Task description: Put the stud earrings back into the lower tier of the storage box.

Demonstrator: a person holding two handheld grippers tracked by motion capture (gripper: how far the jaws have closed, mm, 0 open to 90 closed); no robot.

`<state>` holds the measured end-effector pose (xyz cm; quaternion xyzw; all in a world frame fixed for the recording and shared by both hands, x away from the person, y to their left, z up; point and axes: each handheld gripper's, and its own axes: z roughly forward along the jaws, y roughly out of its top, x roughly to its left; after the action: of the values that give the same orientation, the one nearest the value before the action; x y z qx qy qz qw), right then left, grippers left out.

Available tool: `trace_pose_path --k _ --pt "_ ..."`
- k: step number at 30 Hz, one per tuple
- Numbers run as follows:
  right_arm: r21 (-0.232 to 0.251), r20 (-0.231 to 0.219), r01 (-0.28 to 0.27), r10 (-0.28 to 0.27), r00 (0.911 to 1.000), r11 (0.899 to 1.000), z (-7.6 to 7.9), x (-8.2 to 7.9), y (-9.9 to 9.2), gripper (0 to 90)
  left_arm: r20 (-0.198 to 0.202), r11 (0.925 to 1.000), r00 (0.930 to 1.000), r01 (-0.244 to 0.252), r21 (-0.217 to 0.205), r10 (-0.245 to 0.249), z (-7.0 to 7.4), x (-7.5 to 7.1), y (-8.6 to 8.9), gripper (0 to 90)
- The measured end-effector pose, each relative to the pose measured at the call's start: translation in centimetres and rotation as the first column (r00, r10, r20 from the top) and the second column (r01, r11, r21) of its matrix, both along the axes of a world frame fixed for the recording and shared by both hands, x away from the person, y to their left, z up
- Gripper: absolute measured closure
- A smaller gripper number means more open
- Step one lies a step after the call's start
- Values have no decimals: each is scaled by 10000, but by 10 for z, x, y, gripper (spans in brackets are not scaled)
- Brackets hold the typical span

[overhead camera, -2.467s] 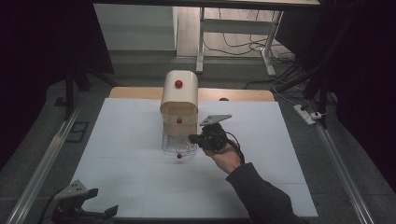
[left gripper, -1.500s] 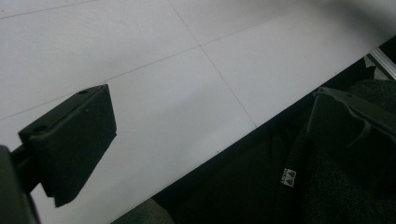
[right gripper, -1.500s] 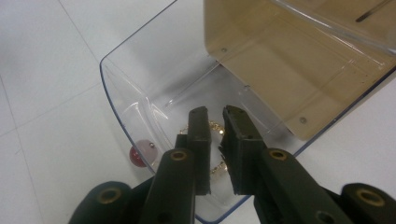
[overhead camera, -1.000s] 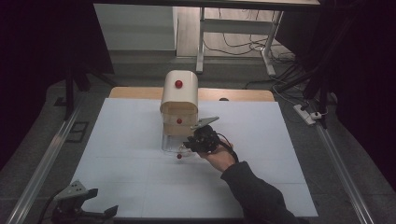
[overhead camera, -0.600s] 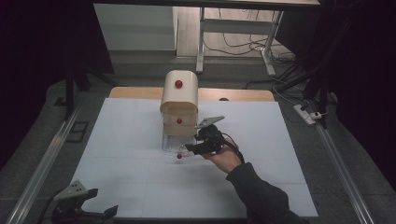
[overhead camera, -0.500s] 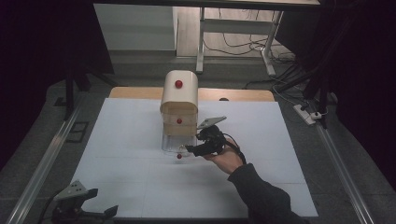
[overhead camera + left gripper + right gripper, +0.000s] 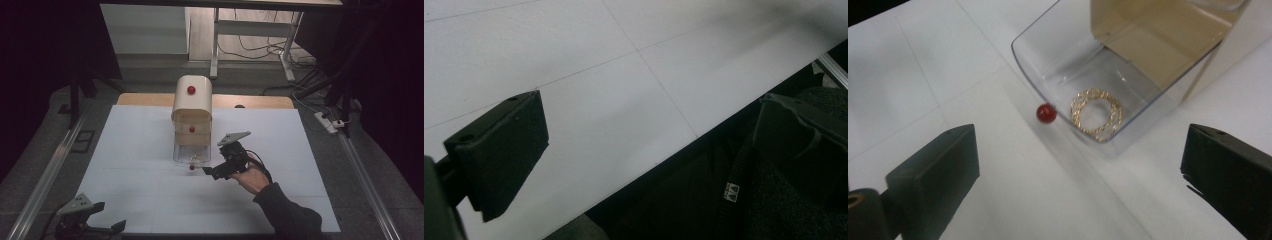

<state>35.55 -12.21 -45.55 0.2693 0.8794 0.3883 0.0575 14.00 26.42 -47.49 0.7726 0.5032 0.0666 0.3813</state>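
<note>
Your right gripper (image 7: 1078, 170) has just been opening its jaws, nothing between them; the gold bracelet (image 7: 1096, 116) lies ahead in the pulled-out clear drawer (image 7: 1048, 60), beside its red knob (image 7: 1046, 113). Your left gripper (image 7: 644, 160) rests jaws apart.

This is looking like a lab test bay: a white-sheeted worktop (image 7: 140, 150) is sitting between aluminium rails (image 7: 47, 170), with loose cables (image 7: 255, 47) and a power strip (image 7: 329, 122) lying at upper right.
</note>
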Motion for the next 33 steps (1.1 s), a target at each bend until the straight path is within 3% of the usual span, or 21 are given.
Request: trace_pose_path --k 4,15,24,33 --pt "0 -135 -90 90 9999 10000 -1 -8 -6 15 3 10000 10000 14 -8 -14 0 0 0 15" --pt "-410 147 -71 77 9999 9991 -5 -28 -30 0 6 10000 10000 13 -20 -13 0 0 0 15" --pt "-739 583 449 -407 9975 9962 -7 -44 -64 0 7 10000 10000 7 -14 -7 0 0 0 15" --pt "-732 478 964 -930 9945 9926 -6 -62 -96 0 4 10000 10000 -2 -7 2 0 0 0 15"
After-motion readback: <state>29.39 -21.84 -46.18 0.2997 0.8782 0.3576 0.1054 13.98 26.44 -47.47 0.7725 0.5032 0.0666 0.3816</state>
